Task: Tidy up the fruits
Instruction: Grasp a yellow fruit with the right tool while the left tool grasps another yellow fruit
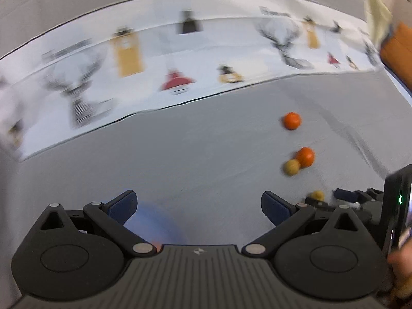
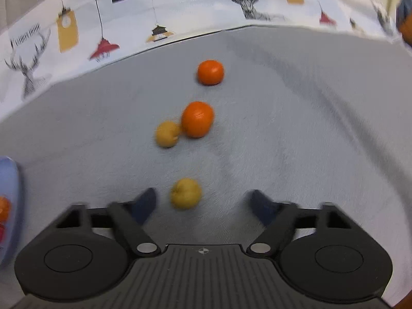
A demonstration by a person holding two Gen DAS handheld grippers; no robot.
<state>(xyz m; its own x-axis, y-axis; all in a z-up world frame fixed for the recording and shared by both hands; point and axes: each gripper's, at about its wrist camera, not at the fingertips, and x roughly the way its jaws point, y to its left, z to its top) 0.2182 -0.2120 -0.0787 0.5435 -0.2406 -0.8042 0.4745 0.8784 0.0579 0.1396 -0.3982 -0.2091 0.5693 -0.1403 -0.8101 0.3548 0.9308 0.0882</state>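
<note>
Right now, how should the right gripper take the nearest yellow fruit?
Grip the nearest yellow fruit across its round middle, coming straight forward: it lies alone on the grey cloth, just ahead of the open right gripper, closer to its left finger.

A plain pale grey cloth [image 2: 283,128] covers the desk. At twelve o'clock lies a white printed fabric [image 2: 180,7] patterned with black-lined stag heads and hanging lamps in mustard yellow, red and black. Two bright orange fruits [image 2: 210,72] [image 2: 197,119] sit on the grey, with two dull yellow-tan fruits [image 2: 168,133] [image 2: 186,193] nearer. At nine o'clock a light blue plate [image 2: 10,177] shows orange and red fruit. Each claw [image 2: 203,204] is matte black with dark navy blue pads [image 1: 121,206].
</note>
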